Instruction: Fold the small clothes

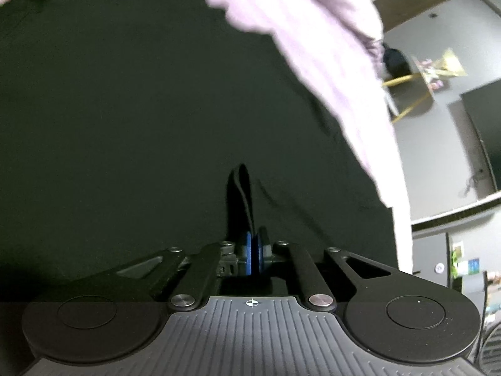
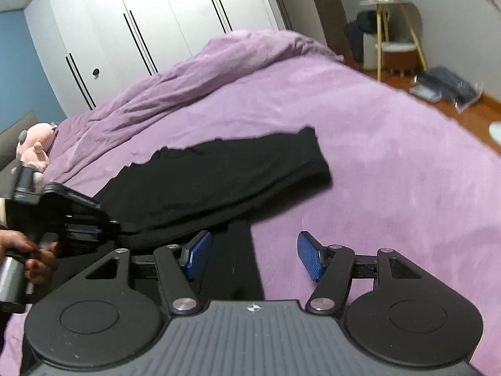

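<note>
Black cloth fills most of the left wrist view: the black garment (image 1: 141,119) spreads across the frame, and the left gripper (image 1: 254,250) has its blue pads pressed together on a raised fold of that fabric, a narrow dark loop standing up just beyond the tips; pale purple bedding (image 1: 313,47) curves along the top and right of the cloth; past it, at the far right, grey walls and a small yellow-legged side table (image 1: 407,94) show, blurred. From the right wrist view, the garment (image 2: 219,181) lies folded over on the purple bedspread (image 2: 391,172), one strip of it running down toward the camera between and under the blue pads; the right gripper (image 2: 253,253) has its jaws spread apart, the left-hand pad (image 2: 197,255) over the dark strip and the other over bare bedspread, neither pad visibly pressing on cloth; at the left edge the other gripper (image 2: 84,222), held by a hand (image 2: 34,260), meets the near edge of the garment; a pink plush toy (image 2: 34,147) lies by the head of the bed; white wardrobe doors (image 2: 141,15) stand behind; a wooden floor (image 2: 469,109) shows at right.
</note>
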Motion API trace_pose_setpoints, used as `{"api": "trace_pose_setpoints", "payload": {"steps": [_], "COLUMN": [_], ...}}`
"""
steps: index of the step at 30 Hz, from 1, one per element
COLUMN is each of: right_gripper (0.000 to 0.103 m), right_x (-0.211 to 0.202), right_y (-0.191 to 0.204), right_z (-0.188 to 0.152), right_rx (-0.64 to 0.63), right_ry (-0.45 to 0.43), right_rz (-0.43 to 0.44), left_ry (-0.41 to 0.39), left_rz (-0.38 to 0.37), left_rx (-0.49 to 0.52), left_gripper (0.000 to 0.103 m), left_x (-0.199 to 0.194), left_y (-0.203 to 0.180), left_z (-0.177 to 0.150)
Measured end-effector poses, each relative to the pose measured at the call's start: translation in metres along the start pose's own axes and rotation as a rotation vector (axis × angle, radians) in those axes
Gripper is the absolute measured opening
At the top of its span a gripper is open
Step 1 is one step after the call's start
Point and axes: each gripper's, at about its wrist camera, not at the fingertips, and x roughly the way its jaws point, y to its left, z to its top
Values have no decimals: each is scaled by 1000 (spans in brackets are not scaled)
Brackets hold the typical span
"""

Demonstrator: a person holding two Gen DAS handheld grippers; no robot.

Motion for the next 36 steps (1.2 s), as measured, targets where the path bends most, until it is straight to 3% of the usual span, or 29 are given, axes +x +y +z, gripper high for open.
{"api": "trace_pose_setpoints", "payload": {"steps": [2, 5, 8, 10, 14, 15, 16, 18, 20, 22, 25, 27, 31, 33, 35, 36], "right_gripper": [63, 64, 65, 67, 68, 68, 68, 68, 68, 68, 68, 68, 67, 60, 37, 32], "right_x": [-2, 2, 14, 25, 48, 54, 60, 72, 83, 92, 106, 122, 156, 166, 174, 177], "right_y": [0, 0, 3, 7, 15, 17, 18, 21, 24, 28, 32, 36, 41, 44, 47, 48], "right_z": [7, 15, 21, 27, 38, 41, 43, 48, 53, 57, 64, 65, 66, 67, 67, 67], "right_rx": [-1, 1, -16, -23, -9, -4, 2, 16, 26, 24, 26, 24, 51, 58, 56, 56], "right_ry": [-16, -13, 15, 34, 73, 83, 93, 109, 118, 115, 119, 140, 185, 186, 187, 192], "right_rz": [12, 18, 33, 45, 69, 74, 79, 92, 94, 85, 86, 83, 55, 47, 46, 46], "left_ry": [-65, -172, -177, -174, -175, -181, -186, -184, -180, -229, -330, -328, -291, -279, -263, -261], "left_rz": [37, 239, 352, 328, 202, 178, 170, 191, 218, 241, 414, 506, 456, 450, 456, 459], "left_rx": [91, 227, 214, 149, 0, -17, -22, 5, 31, 81, 252, 306, 224, 203, 195, 201], "left_gripper": [5, 5, 6, 10, 42, 42, 39, 5, 5, 5, 5, 5, 6, 6, 6, 6], "left_x": [-31, -66, -77, -79, -67, -65, -62, -57, -58, -75, -91, -88, -90, -88, -83, -88], "left_y": [5, 22, 56, 80, 106, 107, 104, 100, 98, 97, 86, 86, 108, 113, 115, 120], "left_z": [10, 25, 35, 38, 40, 40, 41, 46, 50, 53, 56, 57, 55, 54, 53, 47]}}
